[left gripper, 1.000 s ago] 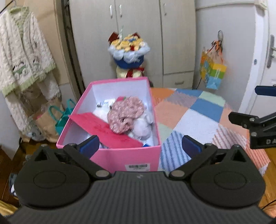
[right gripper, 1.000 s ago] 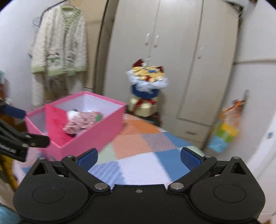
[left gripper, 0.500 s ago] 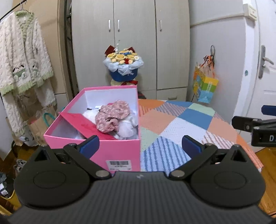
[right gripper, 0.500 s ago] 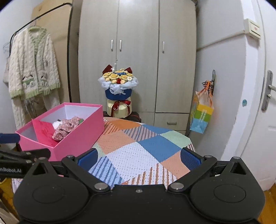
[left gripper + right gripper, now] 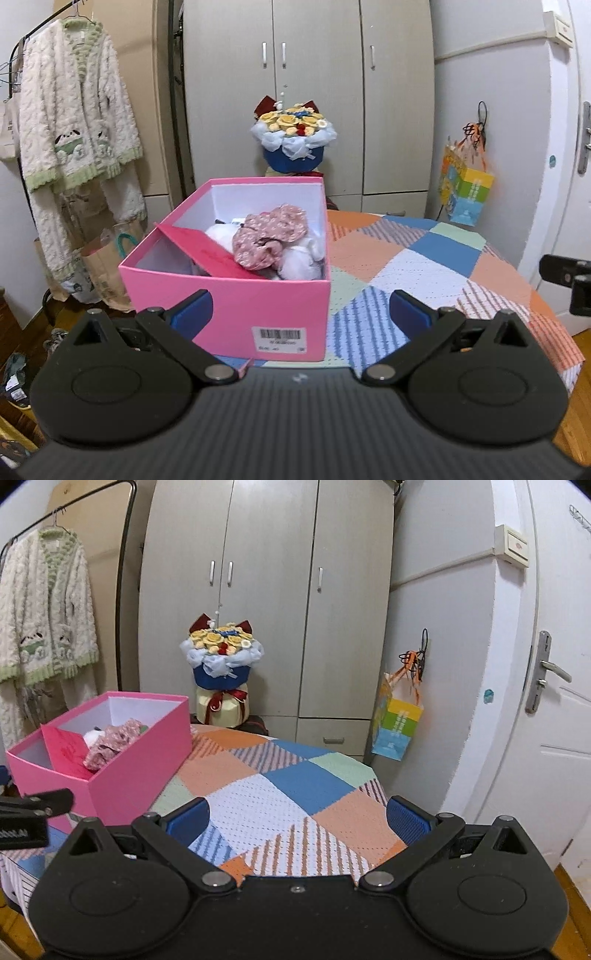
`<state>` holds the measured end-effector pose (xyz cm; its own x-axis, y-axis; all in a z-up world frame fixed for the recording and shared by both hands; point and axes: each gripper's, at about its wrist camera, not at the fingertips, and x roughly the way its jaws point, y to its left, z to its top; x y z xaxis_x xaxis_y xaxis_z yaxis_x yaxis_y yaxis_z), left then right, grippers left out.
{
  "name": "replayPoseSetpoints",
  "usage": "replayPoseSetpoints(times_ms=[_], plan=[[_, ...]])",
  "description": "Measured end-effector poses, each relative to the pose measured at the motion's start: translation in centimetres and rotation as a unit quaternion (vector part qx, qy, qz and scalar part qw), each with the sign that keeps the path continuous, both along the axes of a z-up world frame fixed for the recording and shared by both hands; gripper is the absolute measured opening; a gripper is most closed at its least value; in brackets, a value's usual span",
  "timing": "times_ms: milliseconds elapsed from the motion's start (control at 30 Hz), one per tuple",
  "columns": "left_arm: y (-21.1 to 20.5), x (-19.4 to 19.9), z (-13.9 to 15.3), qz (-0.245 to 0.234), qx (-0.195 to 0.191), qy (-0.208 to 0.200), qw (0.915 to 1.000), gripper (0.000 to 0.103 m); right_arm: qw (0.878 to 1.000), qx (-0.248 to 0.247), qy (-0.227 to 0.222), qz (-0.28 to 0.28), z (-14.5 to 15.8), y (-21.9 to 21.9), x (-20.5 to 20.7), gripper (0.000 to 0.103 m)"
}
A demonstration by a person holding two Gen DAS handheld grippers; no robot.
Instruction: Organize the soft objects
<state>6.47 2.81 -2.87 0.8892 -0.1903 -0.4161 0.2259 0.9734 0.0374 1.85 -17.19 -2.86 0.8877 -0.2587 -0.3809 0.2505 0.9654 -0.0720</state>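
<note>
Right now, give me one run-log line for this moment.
left hand-held gripper: open, empty | right hand-held gripper: open, empty | pink box: on quilt, holds floral cloth, white plush

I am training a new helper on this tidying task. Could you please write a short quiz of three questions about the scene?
1. True or false: the left tool holds a soft item.
2. Which thing lies on top inside the pink box? A) floral fabric piece B) a blue towel C) a yellow sock
3. Fill in: the box stands on a table covered by a ____ cloth.

Key: 1 false, both tools are open and empty; 2 A; 3 patchwork.
</note>
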Motion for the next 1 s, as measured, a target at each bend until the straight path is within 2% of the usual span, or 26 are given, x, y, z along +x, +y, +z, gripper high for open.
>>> replayPoseSetpoints(times_ms=[700, 1000], plan=[[-0.9, -1.3, -0.9, -0.008, 0.024, -0.043, 0.9987, 0.103, 1.0, 0.009, -0.025, -0.009, -0.4, -0.4, -1.0, 0.103], [-0.8, -1.7, -0.9, -0.003, 0.021, -0.064, 0.9977, 0.103, 0.999, -0.011, -0.031, -0.016, -0.4, -0.2, -1.2, 0.103]])
